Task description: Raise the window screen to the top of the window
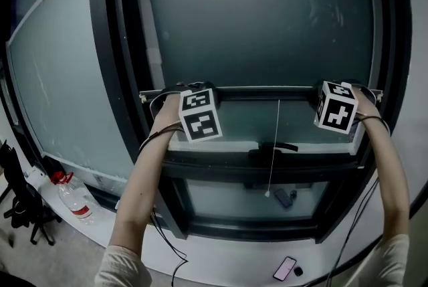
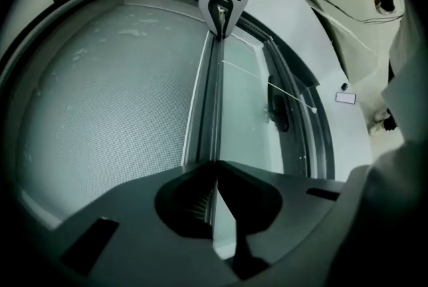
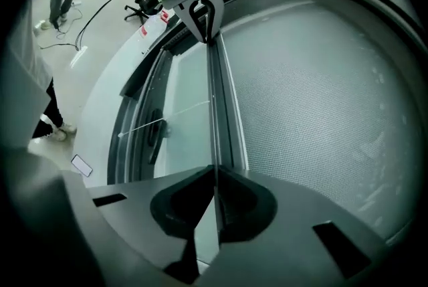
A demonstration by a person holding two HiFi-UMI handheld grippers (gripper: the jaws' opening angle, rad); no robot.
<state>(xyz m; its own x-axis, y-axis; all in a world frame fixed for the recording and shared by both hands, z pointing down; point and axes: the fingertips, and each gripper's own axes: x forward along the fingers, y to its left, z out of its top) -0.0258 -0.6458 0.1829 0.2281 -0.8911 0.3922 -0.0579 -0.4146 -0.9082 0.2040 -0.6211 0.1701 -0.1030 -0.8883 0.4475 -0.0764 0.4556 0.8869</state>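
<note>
The window screen's grey mesh covers the upper pane. Its dark bottom bar runs level across the middle of the window. My left gripper is shut on the bar's left end and my right gripper on its right end, each partly hidden behind its marker cube. In the left gripper view the jaws of the left gripper meet on the bar, with the right gripper at its far end. The right gripper view shows the right gripper closed on the bar, opposite the left gripper.
A thin pull cord hangs from the bar past the black window handle. On the sill below lie a small dark item and a phone. A water bottle and a black chair stand at the lower left.
</note>
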